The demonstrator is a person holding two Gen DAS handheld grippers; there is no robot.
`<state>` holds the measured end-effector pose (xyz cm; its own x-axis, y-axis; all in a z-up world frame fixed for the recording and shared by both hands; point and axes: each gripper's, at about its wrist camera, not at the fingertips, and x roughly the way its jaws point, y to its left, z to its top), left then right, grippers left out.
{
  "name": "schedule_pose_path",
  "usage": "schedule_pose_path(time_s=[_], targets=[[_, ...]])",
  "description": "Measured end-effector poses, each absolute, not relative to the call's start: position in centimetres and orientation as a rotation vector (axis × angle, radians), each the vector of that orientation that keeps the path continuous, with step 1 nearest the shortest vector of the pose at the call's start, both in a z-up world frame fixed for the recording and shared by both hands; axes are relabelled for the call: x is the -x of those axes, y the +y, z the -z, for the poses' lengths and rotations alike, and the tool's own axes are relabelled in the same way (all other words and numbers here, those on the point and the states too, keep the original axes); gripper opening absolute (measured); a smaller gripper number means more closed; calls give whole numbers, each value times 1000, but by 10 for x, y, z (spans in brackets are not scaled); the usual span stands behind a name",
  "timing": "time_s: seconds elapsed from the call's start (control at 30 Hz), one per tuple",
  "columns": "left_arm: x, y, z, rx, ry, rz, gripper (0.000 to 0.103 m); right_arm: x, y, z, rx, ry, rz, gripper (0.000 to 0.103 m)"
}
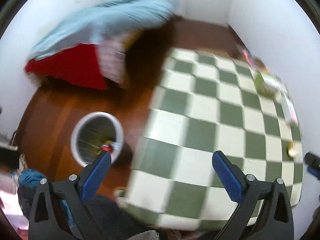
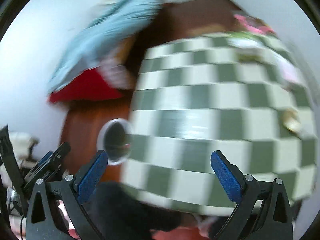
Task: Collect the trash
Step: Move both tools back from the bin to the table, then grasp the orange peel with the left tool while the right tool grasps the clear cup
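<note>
A white-rimmed trash bin stands on the wooden floor left of the table; red and yellow scraps lie inside it. It also shows in the right wrist view. A small crumpled yellowish piece of trash lies near the right edge of the green-and-white checked tabletop; it shows blurred in the right wrist view. My left gripper is open and empty above the table's left edge. My right gripper is open and empty above the table. Both views are motion-blurred.
A green box and pink and white packets sit along the table's far right side. A bed with a light blue blanket and red cover stands beyond the bin. White walls surround the room.
</note>
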<state>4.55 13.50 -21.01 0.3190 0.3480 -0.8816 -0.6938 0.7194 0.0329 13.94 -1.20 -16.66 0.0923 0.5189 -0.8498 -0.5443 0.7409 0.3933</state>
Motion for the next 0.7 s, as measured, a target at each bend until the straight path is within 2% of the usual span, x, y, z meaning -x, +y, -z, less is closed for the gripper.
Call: schedule_pose_path(time_s=[0.17, 0.23, 0.3, 0.43, 0.67, 0.7], targets=[[-118, 80, 262, 326, 1164, -612, 103, -219, -122, 205, -44, 1272, -499, 101], [-138, 60, 278, 298, 1204, -580, 103, -248, -161, 223, -58, 1270, -416, 91], [-155, 44, 291, 269, 1235, -552, 103, -269, -185, 241, -41, 1282, -371, 74], [-177, 20, 305, 206, 1270, -510, 103, -297, -205, 275, 28, 1301, -354, 72], [-195, -9, 301, 137, 1260, -454, 103, -314, -193, 291, 86, 1242, -414, 67], [-198, -14, 299, 124, 1256, -444, 103, -314, -191, 290, 91, 1227, -426, 63]])
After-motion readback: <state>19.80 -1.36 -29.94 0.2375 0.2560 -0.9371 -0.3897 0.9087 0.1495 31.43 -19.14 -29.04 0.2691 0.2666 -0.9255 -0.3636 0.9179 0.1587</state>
